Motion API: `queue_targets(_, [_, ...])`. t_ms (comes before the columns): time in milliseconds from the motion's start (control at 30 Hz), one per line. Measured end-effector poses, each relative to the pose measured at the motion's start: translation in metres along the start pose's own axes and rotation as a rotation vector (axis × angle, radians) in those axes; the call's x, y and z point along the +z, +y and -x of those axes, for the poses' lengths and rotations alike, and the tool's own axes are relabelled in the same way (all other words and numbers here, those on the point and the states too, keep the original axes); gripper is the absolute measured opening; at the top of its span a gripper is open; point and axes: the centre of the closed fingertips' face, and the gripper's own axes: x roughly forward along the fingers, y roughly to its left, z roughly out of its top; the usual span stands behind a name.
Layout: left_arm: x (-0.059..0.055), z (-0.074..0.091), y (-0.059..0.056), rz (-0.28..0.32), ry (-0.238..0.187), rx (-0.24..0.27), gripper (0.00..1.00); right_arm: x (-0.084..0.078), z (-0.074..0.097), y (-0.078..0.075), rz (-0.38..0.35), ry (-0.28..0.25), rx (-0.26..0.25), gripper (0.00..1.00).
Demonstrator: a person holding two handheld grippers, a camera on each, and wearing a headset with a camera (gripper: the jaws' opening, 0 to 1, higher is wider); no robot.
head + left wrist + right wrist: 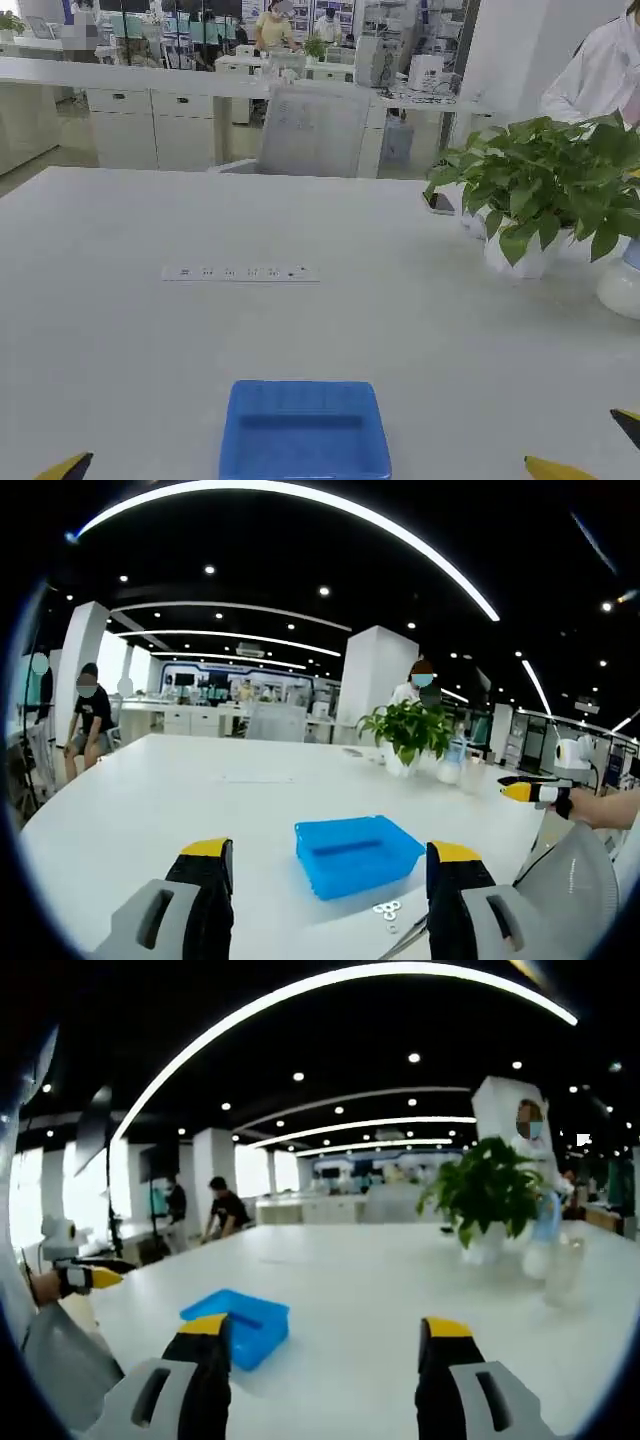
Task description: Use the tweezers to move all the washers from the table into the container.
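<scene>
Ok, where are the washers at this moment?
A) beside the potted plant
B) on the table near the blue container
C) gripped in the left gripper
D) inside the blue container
B: the left gripper view shows the washers lying on the white table just outside the blue container, nothing gripping them.

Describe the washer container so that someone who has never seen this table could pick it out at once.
Start at the wide white table. Towards its near edge, nearer than the white socket strip, sits a shallow rectangular container. It alone is bright blue; the potted plant's pot is white.
</scene>
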Motion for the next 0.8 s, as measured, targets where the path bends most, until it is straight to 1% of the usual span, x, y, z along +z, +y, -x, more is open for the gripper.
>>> queue_targets(167, [0.002,0.001,-0.001,0.012,-0.011,0.005,0.79,-0.003,-0.002,0.003,0.010,0.016,0.012,0.78])
queue_targets(333, [0.003,0.002,0.000,0.018,-0.009,0.012,0.79,-0.007,-0.003,0.004,0.012,0.038,0.014,0.78])
queue_targets(500, [0.002,0.000,-0.004,0.026,0.000,-0.008,0.79,-0.011,-0.005,0.004,0.027,0.063,0.005,0.78])
queue_targets(600, [0.001,-0.001,-0.007,0.019,0.008,-0.022,0.78,-0.012,-0.004,0.003,0.032,0.071,-0.002,0.78])
queue_targets(800, [0.003,-0.002,-0.009,0.027,0.004,-0.032,0.78,-0.013,-0.005,0.003,0.030,0.077,-0.002,0.78])
